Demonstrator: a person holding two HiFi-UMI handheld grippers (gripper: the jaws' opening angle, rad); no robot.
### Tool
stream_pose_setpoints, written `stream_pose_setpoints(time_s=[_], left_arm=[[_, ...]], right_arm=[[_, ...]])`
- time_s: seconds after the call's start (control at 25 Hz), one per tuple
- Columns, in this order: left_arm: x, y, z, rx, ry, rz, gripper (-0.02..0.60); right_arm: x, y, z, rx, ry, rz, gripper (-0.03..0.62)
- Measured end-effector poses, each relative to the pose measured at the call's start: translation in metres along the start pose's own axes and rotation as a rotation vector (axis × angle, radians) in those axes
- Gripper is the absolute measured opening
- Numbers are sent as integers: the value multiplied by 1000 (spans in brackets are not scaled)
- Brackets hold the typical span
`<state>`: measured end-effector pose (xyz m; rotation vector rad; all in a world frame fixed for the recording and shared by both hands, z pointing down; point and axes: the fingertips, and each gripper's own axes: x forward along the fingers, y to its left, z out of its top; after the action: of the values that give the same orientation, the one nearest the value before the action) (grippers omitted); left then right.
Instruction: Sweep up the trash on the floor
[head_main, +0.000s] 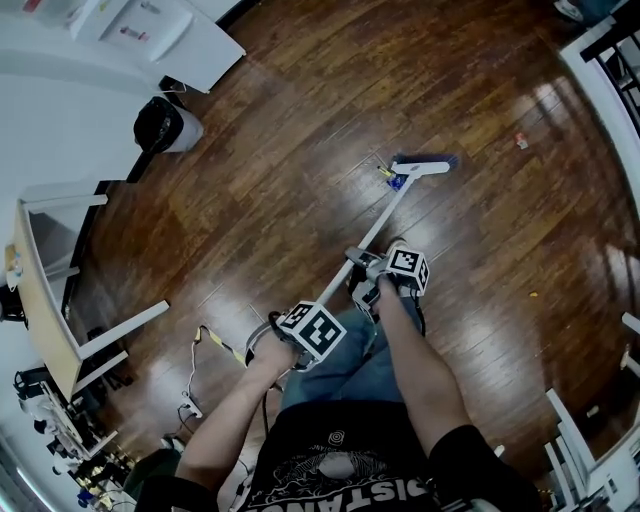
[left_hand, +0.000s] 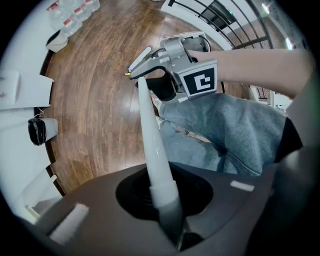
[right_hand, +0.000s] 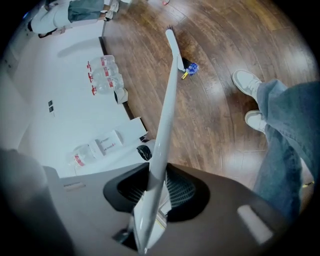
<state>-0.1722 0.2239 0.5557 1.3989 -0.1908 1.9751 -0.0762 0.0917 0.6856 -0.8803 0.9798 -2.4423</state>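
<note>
A broom with a long white handle (head_main: 375, 225) slants across the brown wood floor (head_main: 300, 120). Its white head with blue bristles (head_main: 424, 165) rests on the floor next to a small blue and yellow scrap (head_main: 393, 180). My right gripper (head_main: 360, 265) is shut on the handle's middle, and my left gripper (head_main: 312, 308) is shut on it nearer the top end. In the right gripper view the handle (right_hand: 167, 110) runs out from the right gripper (right_hand: 145, 225) towards the blue scrap (right_hand: 191, 68). The left gripper (left_hand: 172, 220) clamps the handle (left_hand: 150, 135). A reddish scrap (head_main: 521, 141) lies at the far right.
A black-lined bin (head_main: 165, 125) stands by a white counter (head_main: 150, 30) at the upper left. A wooden desk (head_main: 40, 300) and loose cables (head_main: 200, 350) are at the left. A dark railing (head_main: 610, 50) and white furniture (head_main: 590, 450) edge the right. Water bottles (right_hand: 105, 75) sit on the counter.
</note>
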Motion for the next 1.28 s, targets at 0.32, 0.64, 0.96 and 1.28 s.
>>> stream_pose_setpoints(time_s=[0.32, 0.64, 0.96, 1.28], left_arm=[[-6, -25, -14, 100, -104, -60, 37], [4, -127, 17, 250, -68, -324, 37], [19, -244, 68, 417, 34, -462, 32], [49, -376, 121, 459, 139, -523, 34]], right_arm=[[-50, 7, -13, -55, -144, -5, 97], [-190, -35, 22, 13, -421, -21, 95], [-348, -102, 51, 141, -647, -24, 98], [-485, -182, 90, 237, -721, -67, 98]])
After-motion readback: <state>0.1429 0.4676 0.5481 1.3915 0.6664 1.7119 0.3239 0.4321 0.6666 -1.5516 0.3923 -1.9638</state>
